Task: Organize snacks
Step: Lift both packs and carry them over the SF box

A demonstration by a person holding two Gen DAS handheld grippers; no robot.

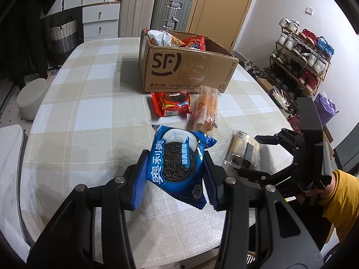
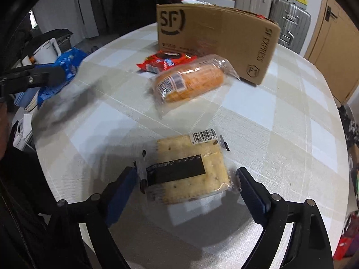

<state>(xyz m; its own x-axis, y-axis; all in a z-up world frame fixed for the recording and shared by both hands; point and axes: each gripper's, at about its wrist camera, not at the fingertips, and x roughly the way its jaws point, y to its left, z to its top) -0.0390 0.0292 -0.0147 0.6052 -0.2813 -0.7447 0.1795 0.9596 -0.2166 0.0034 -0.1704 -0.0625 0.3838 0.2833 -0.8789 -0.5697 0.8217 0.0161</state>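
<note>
Left wrist view: the left gripper (image 1: 175,174) is closed on a blue Oreo packet (image 1: 177,165), which is pressed from both sides by the blue pads and is held above the checked tablecloth (image 1: 78,112). Beyond the packet, a red cookie packet (image 1: 171,103) and an orange biscuit pack (image 1: 205,112) are seen lying side by side on the cloth, just in front of the cardboard box (image 1: 186,69). Some snack bags are already placed inside this box. At the right, the right gripper (image 1: 249,157) is seen at a clear cracker pack (image 1: 243,150), and it is carried by a hand (image 1: 318,192) with a yellow sleeve. In the right wrist view, the right gripper (image 2: 187,177) is wide open, with the cracker pack (image 2: 190,168) lying flat on the cloth between the two fingers; the left finger is just beside the wrapper edge, but whether it is touching cannot be told, and the right finger is apart from it. Further away the orange biscuit pack (image 2: 190,80), the red cookie packet (image 2: 167,60) and the box (image 2: 215,42) are seen.
</note>
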